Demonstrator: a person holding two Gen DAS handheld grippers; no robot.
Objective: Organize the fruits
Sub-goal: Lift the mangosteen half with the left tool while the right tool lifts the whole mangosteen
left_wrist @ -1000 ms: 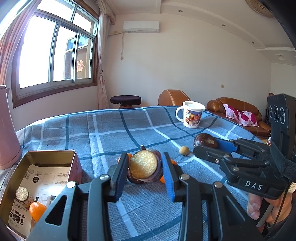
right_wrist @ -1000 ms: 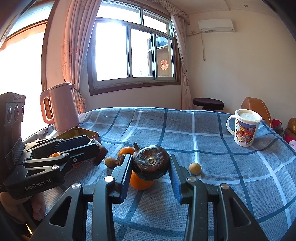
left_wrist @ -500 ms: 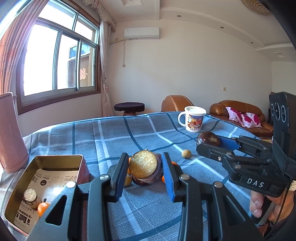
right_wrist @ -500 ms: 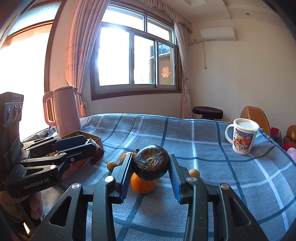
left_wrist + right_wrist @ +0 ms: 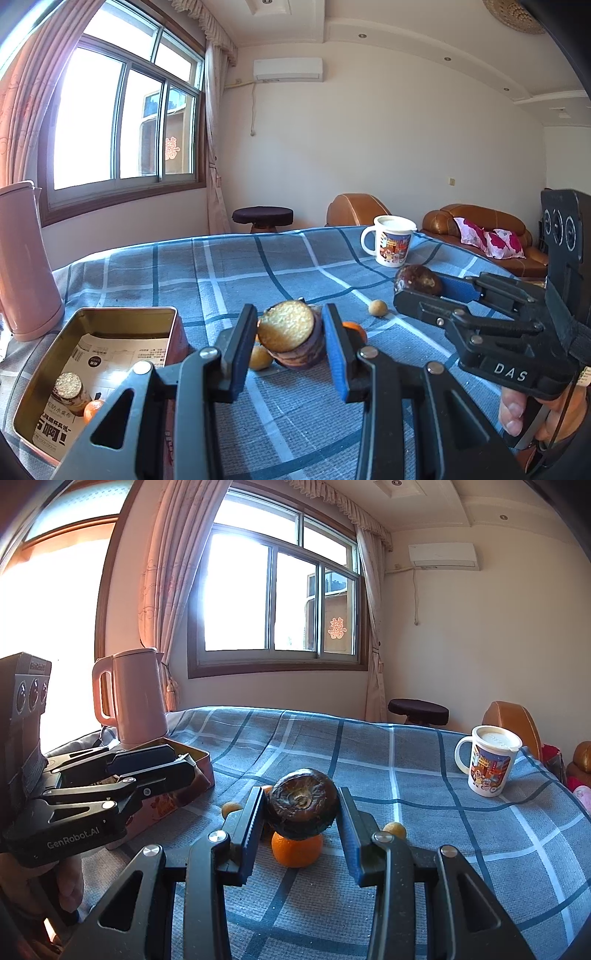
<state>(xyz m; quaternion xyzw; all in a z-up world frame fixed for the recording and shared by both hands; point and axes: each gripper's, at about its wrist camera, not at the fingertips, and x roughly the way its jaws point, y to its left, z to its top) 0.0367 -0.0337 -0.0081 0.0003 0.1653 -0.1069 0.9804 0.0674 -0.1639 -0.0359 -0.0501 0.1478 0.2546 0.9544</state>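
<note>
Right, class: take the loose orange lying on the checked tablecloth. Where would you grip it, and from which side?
Probably across the widest middle of the orange, coming down from above: it is round and rests on the tablecloth, so its sides offer the surest hold.

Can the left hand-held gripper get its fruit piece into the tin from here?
Probably yes. The left hand-held gripper is shut on the cut fruit piece, and the open tin sits just to its left with bare space inside and nothing between them.
</note>
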